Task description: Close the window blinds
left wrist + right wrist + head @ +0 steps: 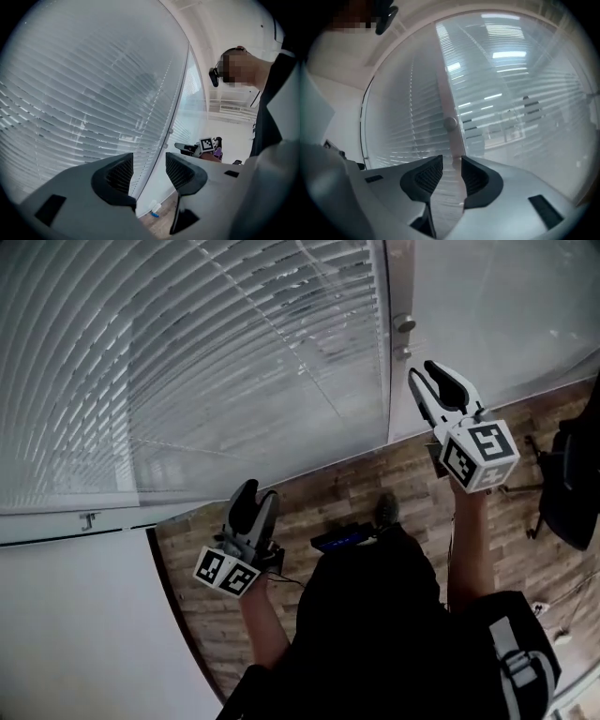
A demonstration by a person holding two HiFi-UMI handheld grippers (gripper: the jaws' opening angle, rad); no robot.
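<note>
White slatted blinds [187, 362] hang behind the glass left of a pale vertical frame post [387, 381] that carries two small round knobs [404, 323]. My right gripper [424, 379] is raised just right of that post, below the knobs, open and holding nothing. In the right gripper view the post and one knob [450, 123] stand straight ahead of the empty gap [451, 171]. My left gripper [253, 495] hangs lower, over the floor under the window's bottom edge. It is open and empty [149, 169], pointing up at the blinds [89, 98].
The wood floor [319, 502] runs along under the window. A black device [342, 538] lies on it by the person's foot, and a dark chair [572, 474] stands at the right. A white wall [75, 624] fills the lower left. A small bottle [154, 208] lies by the baseboard.
</note>
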